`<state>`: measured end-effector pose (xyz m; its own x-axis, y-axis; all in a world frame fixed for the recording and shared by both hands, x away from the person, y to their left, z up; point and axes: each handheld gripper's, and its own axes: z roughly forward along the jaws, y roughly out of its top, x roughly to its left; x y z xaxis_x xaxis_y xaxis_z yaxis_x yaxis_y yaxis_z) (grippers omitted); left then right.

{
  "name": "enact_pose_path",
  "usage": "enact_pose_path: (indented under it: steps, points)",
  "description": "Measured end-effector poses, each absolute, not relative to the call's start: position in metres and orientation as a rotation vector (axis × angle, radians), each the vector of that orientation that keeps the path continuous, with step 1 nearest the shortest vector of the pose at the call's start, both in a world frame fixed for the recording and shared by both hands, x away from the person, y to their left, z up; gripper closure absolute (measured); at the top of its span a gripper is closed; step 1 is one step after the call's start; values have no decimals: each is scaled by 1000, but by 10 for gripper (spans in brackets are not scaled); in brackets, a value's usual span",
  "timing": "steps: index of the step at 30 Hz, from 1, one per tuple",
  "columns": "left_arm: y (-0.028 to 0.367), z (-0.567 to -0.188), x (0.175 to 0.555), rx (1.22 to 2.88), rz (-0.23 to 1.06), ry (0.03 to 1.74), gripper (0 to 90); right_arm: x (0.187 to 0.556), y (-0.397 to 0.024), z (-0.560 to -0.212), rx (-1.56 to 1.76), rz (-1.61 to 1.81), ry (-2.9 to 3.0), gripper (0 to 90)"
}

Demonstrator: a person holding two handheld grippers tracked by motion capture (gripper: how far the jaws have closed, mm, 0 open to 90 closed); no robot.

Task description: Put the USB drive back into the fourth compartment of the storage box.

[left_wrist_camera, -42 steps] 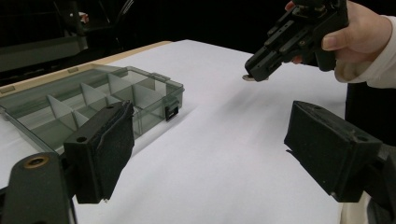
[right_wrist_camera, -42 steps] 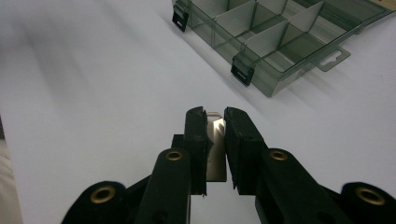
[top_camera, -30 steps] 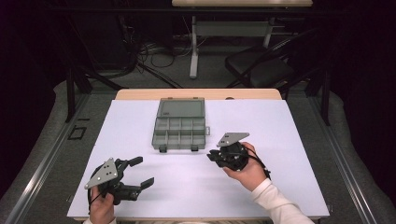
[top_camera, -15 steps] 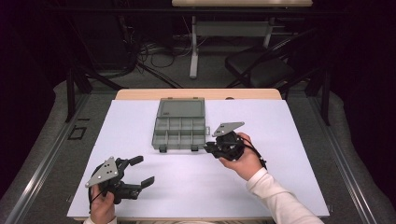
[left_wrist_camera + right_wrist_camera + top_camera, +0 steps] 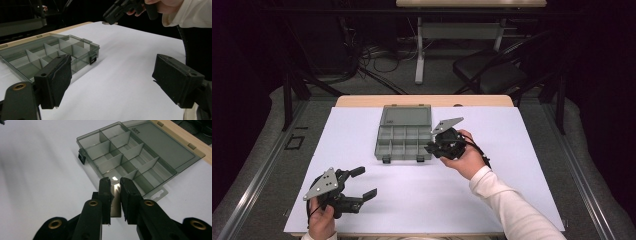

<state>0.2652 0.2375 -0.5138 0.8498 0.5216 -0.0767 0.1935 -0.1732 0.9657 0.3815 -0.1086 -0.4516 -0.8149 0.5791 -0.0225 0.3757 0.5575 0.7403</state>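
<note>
A grey clear organizer box (image 5: 404, 142) lies open mid-table, its lid (image 5: 407, 116) folded back and its compartments empty. My right gripper (image 5: 432, 148) hovers at the box's right front corner. In the right gripper view its jaws (image 5: 115, 182) are shut on a small flat translucent divider piece (image 5: 115, 203) just above the near compartments of the box (image 5: 125, 157). My left gripper (image 5: 364, 183) rests near the table's front left, open with nothing between its fingers (image 5: 57, 80). Its own view also shows the box (image 5: 50, 53) and the right gripper (image 5: 112, 15).
A white sheet (image 5: 512, 165) covers the wooden table (image 5: 362, 101). Beyond the far edge stand a dark chair (image 5: 492, 75), a table leg and cables on the floor.
My right gripper has moved left and away from the person, from beside the box to its right front corner. The left gripper has stayed put.
</note>
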Motion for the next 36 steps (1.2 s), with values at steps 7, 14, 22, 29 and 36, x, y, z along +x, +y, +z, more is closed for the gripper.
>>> enact_pose_path:
  steps: [7,14,22,29,36]
  points:
    - [237,-514,266,1754,317,543,156,396,-101,-447,804,1103,2509,792]
    - [237,-513,264,1755,322,543,156,411,-97,-446,819,1092,2499,792]
    - [237,-512,264,1753,327,543,156,428,-89,-450,851,1065,2497,792]
    - [237,-513,264,1754,324,541,156,440,-81,-455,858,1052,2498,792]
    - [237,-513,264,1754,324,540,156,451,-77,-462,878,1030,2486,792]
